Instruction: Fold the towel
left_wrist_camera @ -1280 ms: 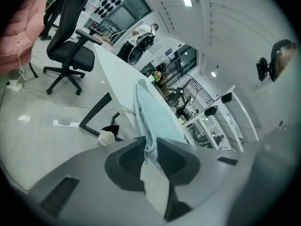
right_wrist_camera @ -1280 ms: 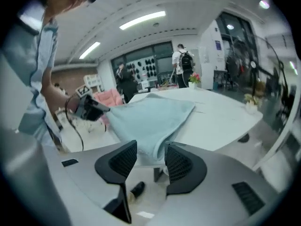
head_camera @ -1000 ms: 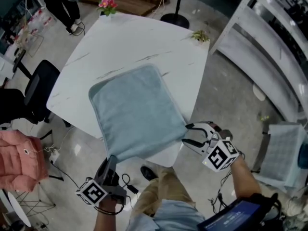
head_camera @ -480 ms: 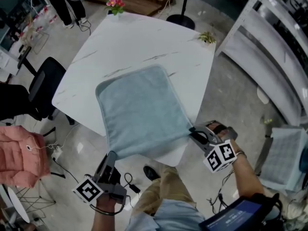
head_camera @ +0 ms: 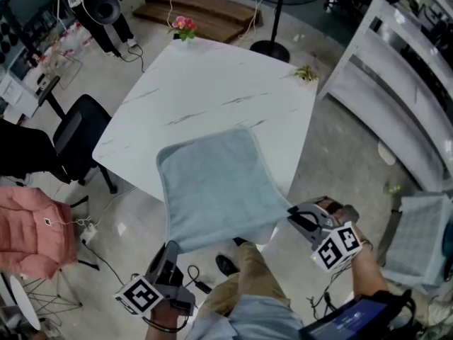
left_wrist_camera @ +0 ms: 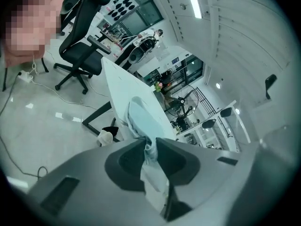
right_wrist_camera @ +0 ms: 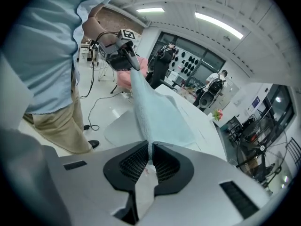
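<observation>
A pale blue towel (head_camera: 216, 186) lies spread on the white marble table (head_camera: 205, 91), its near edge hanging past the table's front edge. My left gripper (head_camera: 170, 250) is shut on the towel's near left corner (left_wrist_camera: 149, 150). My right gripper (head_camera: 291, 214) has just been closing and now pinches the near right corner (right_wrist_camera: 149, 147) between its pads. In the right gripper view the towel (right_wrist_camera: 155, 109) stretches taut from the jaws across to the left gripper (right_wrist_camera: 126, 55). The near edge is lifted a little off the table.
A small pot of pink flowers (head_camera: 184, 27) stands at the table's far corner, a little green plant (head_camera: 306, 73) at the right corner. A black office chair (head_camera: 78, 137) and a pink garment (head_camera: 32, 236) are to the left. White shelving (head_camera: 403, 83) runs along the right.
The right gripper's jaws, wide open beside the towel's near right corner a second ago, have shut on it. Both hands have risen slightly, and the view has shifted.
</observation>
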`<state>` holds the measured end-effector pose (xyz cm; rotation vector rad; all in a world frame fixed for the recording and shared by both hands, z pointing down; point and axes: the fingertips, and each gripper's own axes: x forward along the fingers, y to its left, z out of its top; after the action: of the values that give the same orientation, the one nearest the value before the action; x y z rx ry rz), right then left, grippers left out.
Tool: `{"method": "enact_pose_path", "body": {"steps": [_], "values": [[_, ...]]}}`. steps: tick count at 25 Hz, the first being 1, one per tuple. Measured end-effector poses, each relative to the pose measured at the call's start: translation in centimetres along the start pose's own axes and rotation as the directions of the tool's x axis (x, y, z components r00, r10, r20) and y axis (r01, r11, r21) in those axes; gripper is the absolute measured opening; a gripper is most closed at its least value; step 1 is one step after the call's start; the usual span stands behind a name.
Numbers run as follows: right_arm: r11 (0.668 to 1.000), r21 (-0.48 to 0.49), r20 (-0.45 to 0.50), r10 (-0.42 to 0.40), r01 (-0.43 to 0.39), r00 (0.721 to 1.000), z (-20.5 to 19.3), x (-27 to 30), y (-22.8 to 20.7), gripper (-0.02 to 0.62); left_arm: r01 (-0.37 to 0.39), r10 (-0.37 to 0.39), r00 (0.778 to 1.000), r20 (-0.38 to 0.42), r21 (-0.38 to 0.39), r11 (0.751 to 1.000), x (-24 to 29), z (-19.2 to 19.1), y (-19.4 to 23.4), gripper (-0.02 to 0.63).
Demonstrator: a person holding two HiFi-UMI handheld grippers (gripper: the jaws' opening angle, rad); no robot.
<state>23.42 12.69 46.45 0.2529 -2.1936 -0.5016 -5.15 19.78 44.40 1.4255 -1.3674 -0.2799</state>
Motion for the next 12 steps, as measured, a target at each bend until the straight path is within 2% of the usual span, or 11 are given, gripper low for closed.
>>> {"method": "enact_pose_path", "body": {"steps": [5, 8, 12], "values": [[0.999, 0.036, 0.034, -0.002, 0.001, 0.999, 2.1, -0.8, -1.2, 0.040, -0.004, 0.004, 1.000, 0.017, 0.046, 0.999, -0.4, 1.9, -0.7, 0.069], [0.998, 0.067, 0.067, -0.011, 0.006, 0.998, 3.3, -0.5, -3.7, 0.038, -0.016, 0.013, 0.999, 0.037, 0.083, 0.996, 0.5, 4.3, -1.7, 0.071], [0.994, 0.108, 0.089, -0.014, 0.004, 0.996, 3.4, 0.9, -7.7, 0.037, -0.008, 0.004, 0.999, 0.049, 0.075, 0.997, 3.2, 7.8, -3.2, 0.074]]}}
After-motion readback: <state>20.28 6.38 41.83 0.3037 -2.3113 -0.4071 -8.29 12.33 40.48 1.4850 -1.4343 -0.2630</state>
